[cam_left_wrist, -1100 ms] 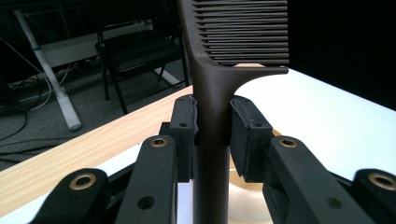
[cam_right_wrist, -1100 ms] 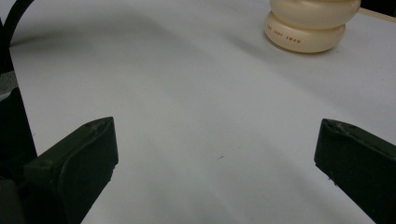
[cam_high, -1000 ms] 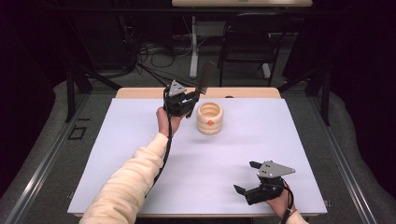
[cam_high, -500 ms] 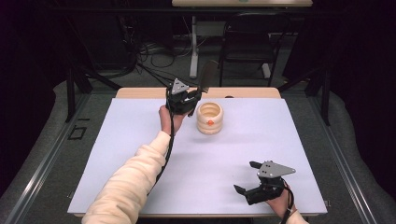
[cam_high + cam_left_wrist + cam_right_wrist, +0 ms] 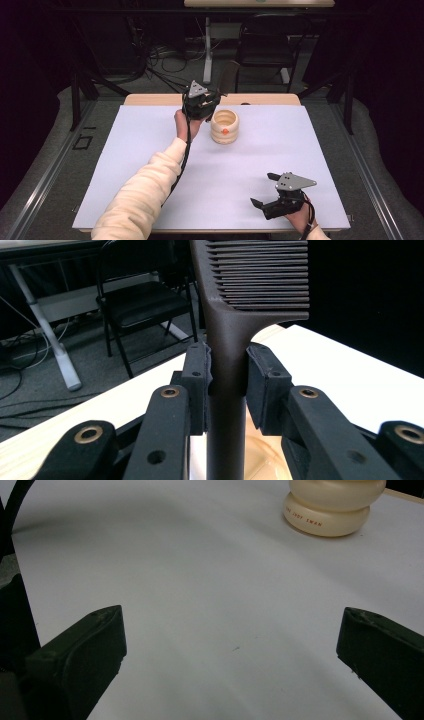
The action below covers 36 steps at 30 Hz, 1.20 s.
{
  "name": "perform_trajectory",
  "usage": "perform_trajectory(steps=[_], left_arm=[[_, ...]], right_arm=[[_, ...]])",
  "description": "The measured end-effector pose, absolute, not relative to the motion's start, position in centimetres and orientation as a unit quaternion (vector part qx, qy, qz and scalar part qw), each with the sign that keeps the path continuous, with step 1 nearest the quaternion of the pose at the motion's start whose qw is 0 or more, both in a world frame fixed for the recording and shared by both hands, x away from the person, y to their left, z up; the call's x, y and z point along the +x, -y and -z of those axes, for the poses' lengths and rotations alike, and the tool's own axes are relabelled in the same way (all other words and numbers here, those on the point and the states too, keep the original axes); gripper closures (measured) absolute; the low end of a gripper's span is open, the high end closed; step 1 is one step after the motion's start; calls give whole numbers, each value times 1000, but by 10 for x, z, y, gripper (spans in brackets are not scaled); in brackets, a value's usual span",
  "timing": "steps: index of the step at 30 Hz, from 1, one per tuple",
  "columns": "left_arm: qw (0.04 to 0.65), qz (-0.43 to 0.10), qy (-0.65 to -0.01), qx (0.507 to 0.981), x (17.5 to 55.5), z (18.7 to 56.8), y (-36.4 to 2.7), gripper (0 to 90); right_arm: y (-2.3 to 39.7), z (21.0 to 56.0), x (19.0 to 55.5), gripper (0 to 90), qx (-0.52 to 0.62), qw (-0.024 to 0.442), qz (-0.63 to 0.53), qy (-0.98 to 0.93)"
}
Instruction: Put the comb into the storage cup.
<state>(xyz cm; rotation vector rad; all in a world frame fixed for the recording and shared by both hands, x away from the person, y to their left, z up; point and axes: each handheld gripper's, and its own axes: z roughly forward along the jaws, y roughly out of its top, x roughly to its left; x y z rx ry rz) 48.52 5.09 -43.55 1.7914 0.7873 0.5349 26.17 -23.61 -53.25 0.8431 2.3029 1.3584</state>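
The dark brown plastic comb (image 5: 235,315) stands clamped by its handle between the pads of the left gripper (image 5: 227,375); in the left gripper view its long axis runs straight up the middle of the frame, the toothed head fanning to the upper right. In the high view the same comb (image 5: 227,80) rises from the left gripper (image 5: 202,102) at upper centre, tilted up and away toward the far edge of the worktop (image 5: 150,165). Just right of that gripper, near but apart, sits the cream ribbed round holder (image 5: 224,126) with its open mouth upward. So the holder lies beside and below the comb, and the left hand is by far the nearer one; the comb's lower end would probably have to come over that mouth to drop in. The right gripper (image 5: 272,202) rests at the lower right of the high view, well apart, its jaws spread wide over bare white surface with nothing between them.
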Motion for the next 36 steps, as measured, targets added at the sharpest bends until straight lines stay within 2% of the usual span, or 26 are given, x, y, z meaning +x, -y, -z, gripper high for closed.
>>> perform_trajectory(steps=[36], left_arm=[[551,-218,-324,737,495,436,-25,721]], right_arm=[[236,532,261,0,293,167,-479,-810]])
